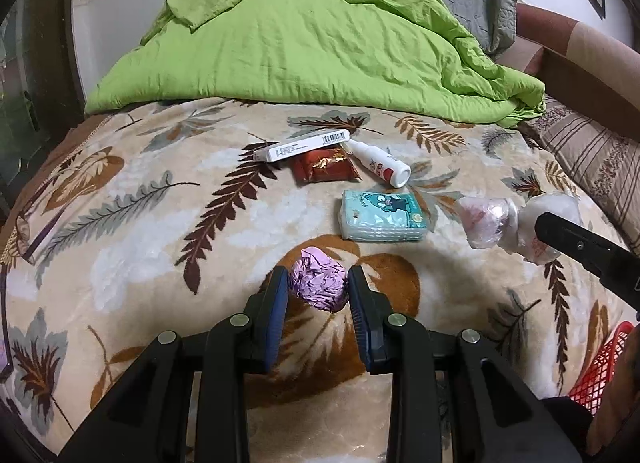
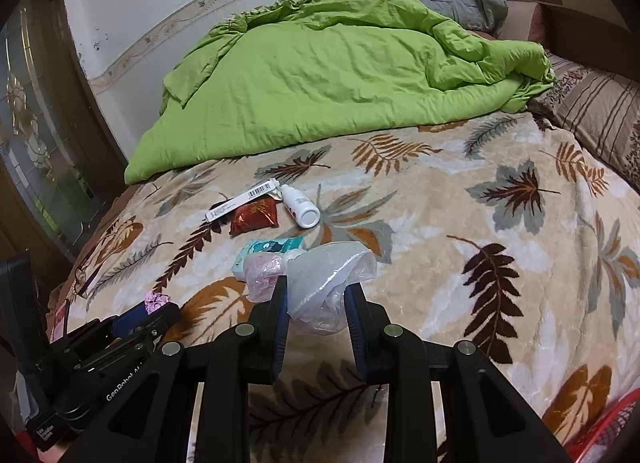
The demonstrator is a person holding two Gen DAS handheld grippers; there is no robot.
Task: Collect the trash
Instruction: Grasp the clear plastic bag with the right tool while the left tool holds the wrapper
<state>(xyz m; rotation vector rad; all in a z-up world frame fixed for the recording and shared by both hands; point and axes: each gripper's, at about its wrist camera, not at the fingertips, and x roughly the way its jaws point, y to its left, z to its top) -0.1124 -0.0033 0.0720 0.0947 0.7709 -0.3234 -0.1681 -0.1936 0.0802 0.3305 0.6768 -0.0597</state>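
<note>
Our left gripper [image 1: 318, 287] clamps one crumpled pink foil ball [image 1: 319, 283] above the leaf-patterned blanket [image 1: 140, 223]. Our right gripper [image 2: 316, 299] pinches one crinkled clear plastic bag [image 2: 320, 283], its contents unclear. Beyond: one tissue pack [image 1: 382, 215], one white bottle [image 1: 380, 163], one red sachet [image 1: 326, 167], one white barcoded box [image 1: 304, 145] partly covering it. A red mesh basket [image 1: 602, 367] is cut off.

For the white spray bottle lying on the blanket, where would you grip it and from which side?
Grip the white plastic spray bottle across its cylindrical body, descending from above with the jaws spanning its width. It lies flat, and the red foil packet crowds its nozzle end, so take the wider end.
</note>
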